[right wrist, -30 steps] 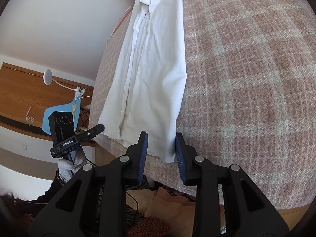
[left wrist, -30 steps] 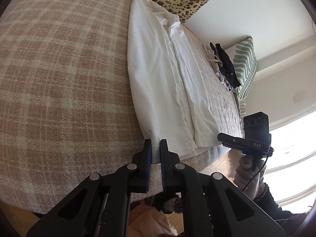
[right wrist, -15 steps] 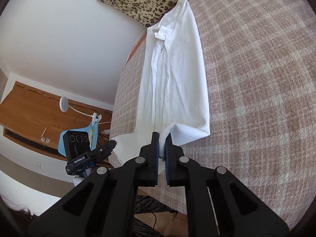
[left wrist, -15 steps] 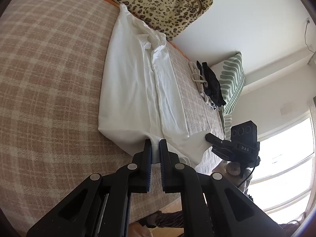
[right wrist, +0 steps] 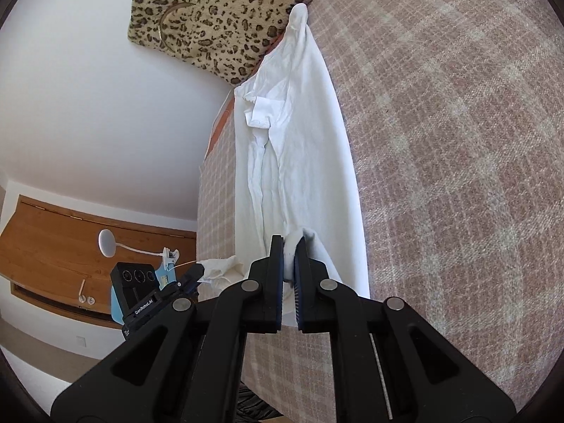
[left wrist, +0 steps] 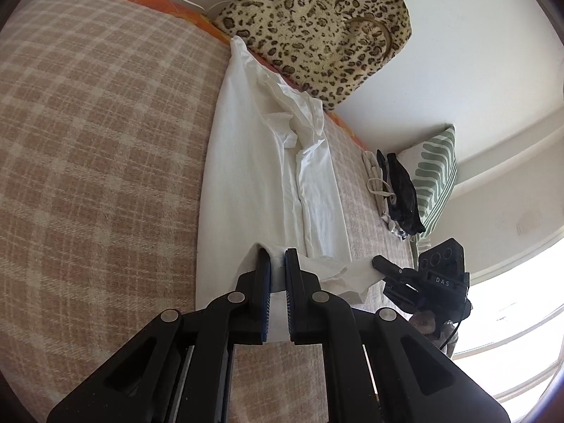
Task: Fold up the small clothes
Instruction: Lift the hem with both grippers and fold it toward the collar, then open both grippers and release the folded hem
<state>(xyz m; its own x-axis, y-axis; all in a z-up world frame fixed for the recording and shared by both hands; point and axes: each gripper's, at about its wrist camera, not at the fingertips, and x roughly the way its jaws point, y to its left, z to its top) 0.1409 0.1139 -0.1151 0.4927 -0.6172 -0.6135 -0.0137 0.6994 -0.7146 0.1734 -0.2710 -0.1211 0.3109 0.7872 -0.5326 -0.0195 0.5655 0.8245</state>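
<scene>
On the plaid bed (left wrist: 88,176), my left gripper (left wrist: 277,257) and right gripper (right wrist: 289,245) pinch the white shirt's (left wrist: 246,176) hem, now lifted collarward since a second ago — the lengthwise fold has begun.

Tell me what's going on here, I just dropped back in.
A person with a handheld gripper in each hand is folding a white shirt laid lengthwise on a plaid blanket. The left gripper and the right gripper are each clamped on the hem end, lifted and doubled over toward the collar. The collar end lies flat near a leopard-print bag. The bottom-to-top fold is underway, not yet laid down.
</scene>
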